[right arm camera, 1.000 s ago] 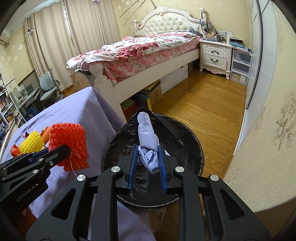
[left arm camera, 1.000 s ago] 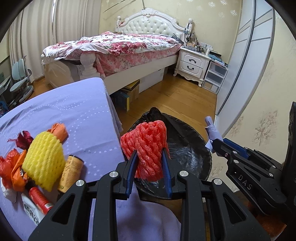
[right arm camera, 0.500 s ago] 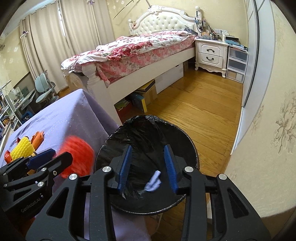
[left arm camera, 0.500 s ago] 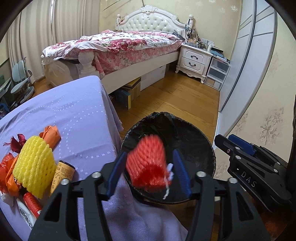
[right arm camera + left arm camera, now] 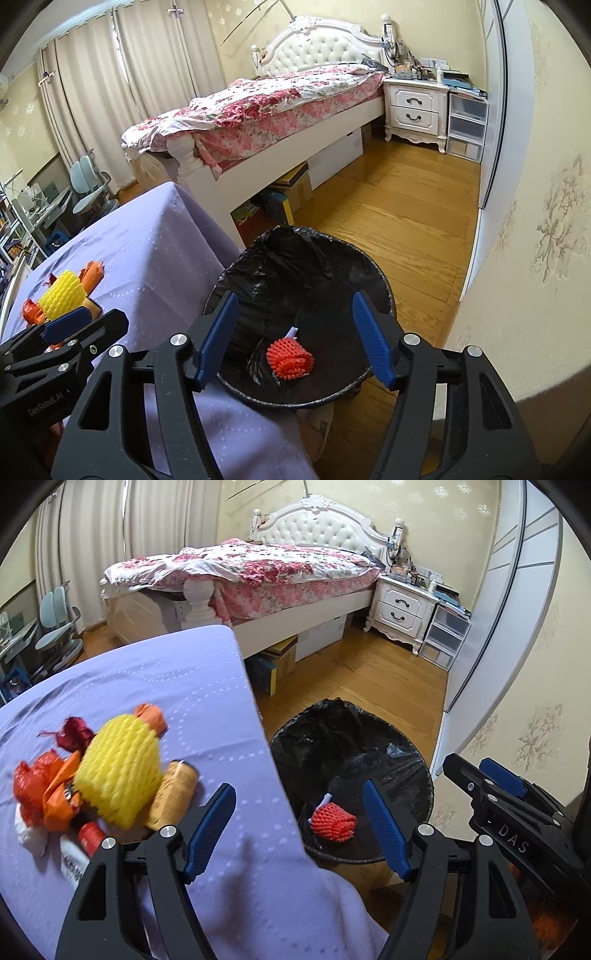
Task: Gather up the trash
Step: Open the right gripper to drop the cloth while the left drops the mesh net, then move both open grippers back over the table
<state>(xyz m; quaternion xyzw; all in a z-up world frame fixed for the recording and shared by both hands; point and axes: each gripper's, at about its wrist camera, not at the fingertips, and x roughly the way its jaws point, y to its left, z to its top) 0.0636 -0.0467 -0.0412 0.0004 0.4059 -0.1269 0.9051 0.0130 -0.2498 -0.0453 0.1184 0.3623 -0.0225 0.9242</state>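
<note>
Now both hand-held grippers, left (image 5: 299, 825) and right (image 5: 291, 338), are spread wide and hold nothing. They just dropped the red foam net (image 5: 290, 360), which lies in the round black-lined trash bin (image 5: 376, 288). More trash, like the yellow foam net (image 5: 120, 771), waits on the purple tabletop (image 5: 166, 675).

Foam net (image 5: 333, 820) in bin (image 5: 417, 775); bin right of table (image 5: 147, 686); trash pile (image 5: 107, 775) on table.

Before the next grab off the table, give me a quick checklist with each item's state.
1. Left claw empty and open: ok.
2. Right claw empty and open: ok.
3. Red foam net inside the bin: ok.
4. Trash left on the table, with the yellow foam net on top: ok.
5. Bin liner seated all round the rim: cannot tell.
</note>
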